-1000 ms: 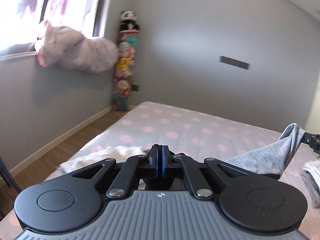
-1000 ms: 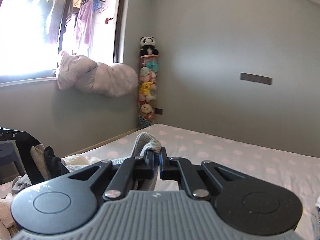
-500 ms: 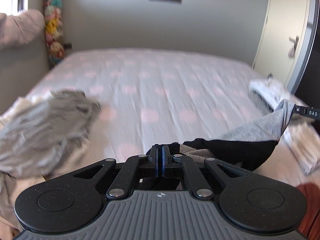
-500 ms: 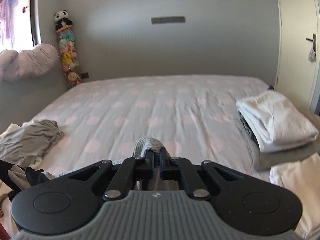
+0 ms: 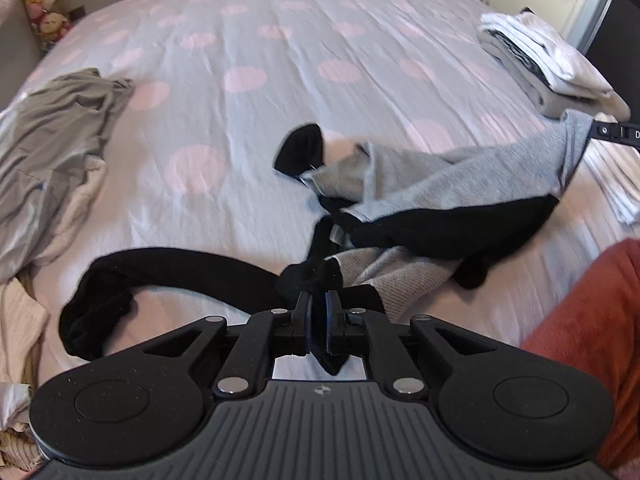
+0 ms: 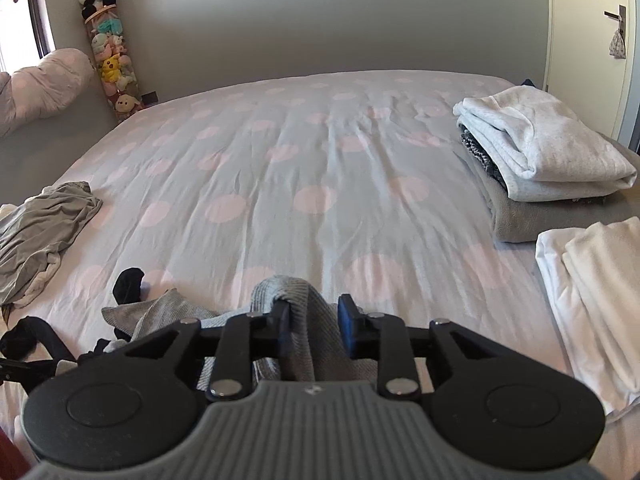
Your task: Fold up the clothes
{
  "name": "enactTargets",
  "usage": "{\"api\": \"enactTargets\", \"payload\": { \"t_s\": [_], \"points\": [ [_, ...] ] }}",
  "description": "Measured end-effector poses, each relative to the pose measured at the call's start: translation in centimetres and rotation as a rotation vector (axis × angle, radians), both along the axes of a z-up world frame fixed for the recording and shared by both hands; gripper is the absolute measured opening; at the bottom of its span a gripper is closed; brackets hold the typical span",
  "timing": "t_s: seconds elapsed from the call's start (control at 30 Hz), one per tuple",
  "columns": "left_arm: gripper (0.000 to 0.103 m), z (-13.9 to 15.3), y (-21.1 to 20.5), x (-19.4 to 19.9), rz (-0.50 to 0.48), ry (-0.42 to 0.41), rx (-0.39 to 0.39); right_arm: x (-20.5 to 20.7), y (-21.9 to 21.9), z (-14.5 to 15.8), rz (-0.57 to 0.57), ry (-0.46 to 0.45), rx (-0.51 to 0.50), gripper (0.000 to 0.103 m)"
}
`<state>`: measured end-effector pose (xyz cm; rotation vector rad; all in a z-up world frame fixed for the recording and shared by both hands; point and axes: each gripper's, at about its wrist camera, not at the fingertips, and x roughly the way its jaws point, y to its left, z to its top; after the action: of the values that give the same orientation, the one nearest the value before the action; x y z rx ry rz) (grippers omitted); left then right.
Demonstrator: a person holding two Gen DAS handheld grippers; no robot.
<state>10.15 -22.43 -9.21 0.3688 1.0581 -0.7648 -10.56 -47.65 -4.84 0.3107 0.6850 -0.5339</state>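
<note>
A grey and black garment lies bunched across the near part of the dotted bed sheet, with a black sleeve curling to the left. My left gripper points down at the bed. Its jaws are opening by a narrow gap, and black cloth still fills that gap. My right gripper has its jaws opening and clearly apart. The garment's grey ribbed end drapes over the left finger, clear of the right pad. In the left wrist view the right gripper's tip holds that end slightly raised.
A crumpled grey garment lies at the bed's left edge. A folded stack and folded white cloth sit along the right side. A red sleeve is at the near right. Plush toys hang in the far corner.
Both grippers swung down from facing the wall to facing the bed, and the garment came down onto the sheet. The right jaws parted; the left jaws parted slightly.
</note>
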Motion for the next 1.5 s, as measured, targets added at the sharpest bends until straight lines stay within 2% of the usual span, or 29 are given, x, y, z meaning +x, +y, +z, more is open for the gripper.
{"api": "enactTargets", "payload": {
  "t_s": [0.07, 0.1, 0.17, 0.33, 0.4, 0.5, 0.6, 0.67, 0.73, 0.77, 0.83, 1.0, 1.27, 1.5],
  "points": [
    [0.025, -0.2, 0.3, -0.4, -0.020, 0.027, -0.008, -0.5, 1.5, 0.5, 0.029, 0.007, -0.043, 0.030],
    [0.030, -0.2, 0.4, -0.5, -0.028, 0.039, -0.012, -0.7, 2.3, 0.7, 0.036, 0.010, -0.067, 0.030],
    [0.052, -0.2, 0.6, -0.7, -0.030, 0.053, -0.019, -1.2, 3.3, 1.0, 0.035, 0.013, -0.094, 0.033],
    [0.052, -0.6, 1.3, 0.0, 0.042, 0.070, 0.012, -2.1, 5.1, 1.3, 0.033, 0.045, -0.136, 0.040],
    [0.052, -1.2, 1.3, 0.7, 0.078, 0.111, 0.029, -2.3, 5.3, 1.2, 0.026, 0.073, -0.158, 0.041],
    [0.052, -2.4, 1.1, 1.6, 0.096, 0.156, 0.037, -2.9, 5.0, 1.1, 0.021, 0.088, -0.121, 0.041],
    [0.047, -3.8, 0.5, 2.0, 0.096, 0.185, 0.066, -3.6, 5.4, 0.9, 0.039, 0.107, -0.112, 0.046],
    [0.027, -4.6, 0.2, 2.4, 0.101, 0.210, 0.061, -4.0, 5.7, 0.9, 0.041, 0.111, -0.110, 0.049],
    [0.017, -4.9, -0.1, 2.4, 0.100, 0.211, 0.043, -4.3, 6.0, 1.0, 0.043, 0.105, -0.094, 0.049],
    [0.008, -5.0, -0.2, 2.4, 0.098, 0.207, 0.035, -4.4, 6.2, 0.9, 0.052, 0.099, -0.077, 0.049],
    [0.003, -4.5, -0.4, 2.2, 0.087, 0.174, 0.021, -4.1, 6.8, 0.7, 0.084, 0.089, -0.042, 0.049],
    [0.001, -2.7, -0.5, 2.0, 0.090, 0.120, -0.021, -1.3, 10.1, -0.8, 0.234, 0.095, 0.014, 0.044],
    [0.000, -1.7, -0.2, 2.3, 0.106, 0.112, -0.064, 5.1, 14.9, -4.5, 0.427, 0.139, 0.088, 0.040],
    [0.000, -1.3, 0.0, 2.5, 0.106, 0.117, -0.093, 9.5, 15.6, -8.1, 0.437, 0.196, 0.080, 0.039]
  ]
}}
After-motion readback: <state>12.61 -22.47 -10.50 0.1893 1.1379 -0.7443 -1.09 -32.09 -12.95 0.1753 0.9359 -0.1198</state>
